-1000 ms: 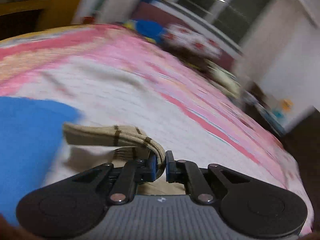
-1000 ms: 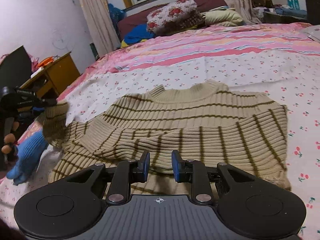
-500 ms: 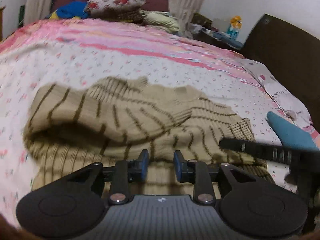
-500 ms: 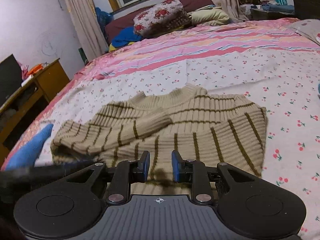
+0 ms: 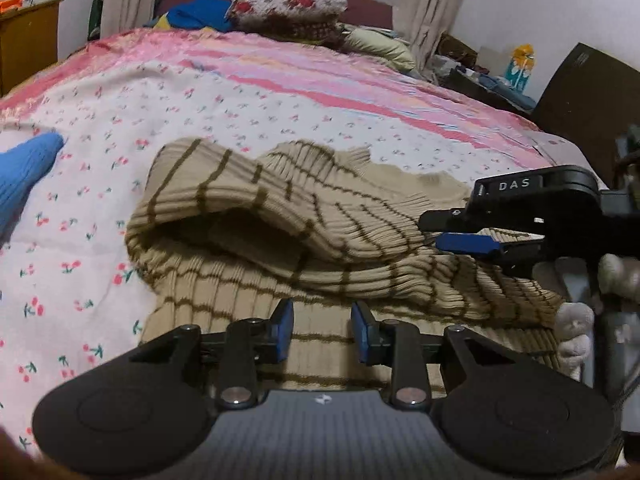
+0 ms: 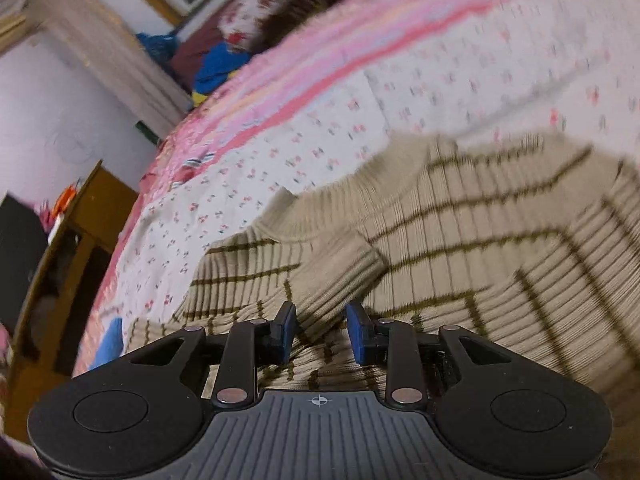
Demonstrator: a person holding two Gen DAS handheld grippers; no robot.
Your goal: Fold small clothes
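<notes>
A beige knit sweater with brown stripes [image 5: 248, 216] lies on the bed, its left sleeve folded across the body. It also shows in the right wrist view [image 6: 480, 248], with the sleeve cuff [image 6: 352, 264] lying on the chest. My left gripper [image 5: 322, 332] is open and empty just above the sweater's near hem. My right gripper [image 6: 320, 330] is open and empty, low over the folded sleeve. In the left wrist view the right gripper [image 5: 472, 236] reaches in from the right over the sweater.
The bed has a white cherry-print sheet [image 5: 80, 208] and a pink striped quilt [image 5: 320, 84]. A blue garment [image 5: 24, 172] lies at the left. Pillows [image 5: 288, 8] sit at the headboard. A wooden cabinet [image 6: 72, 248] stands beside the bed.
My left gripper let go of the sleeve cuff, which now lies folded over the sweater body, and swung round to face the sweater. My right gripper moved in closer and tilted.
</notes>
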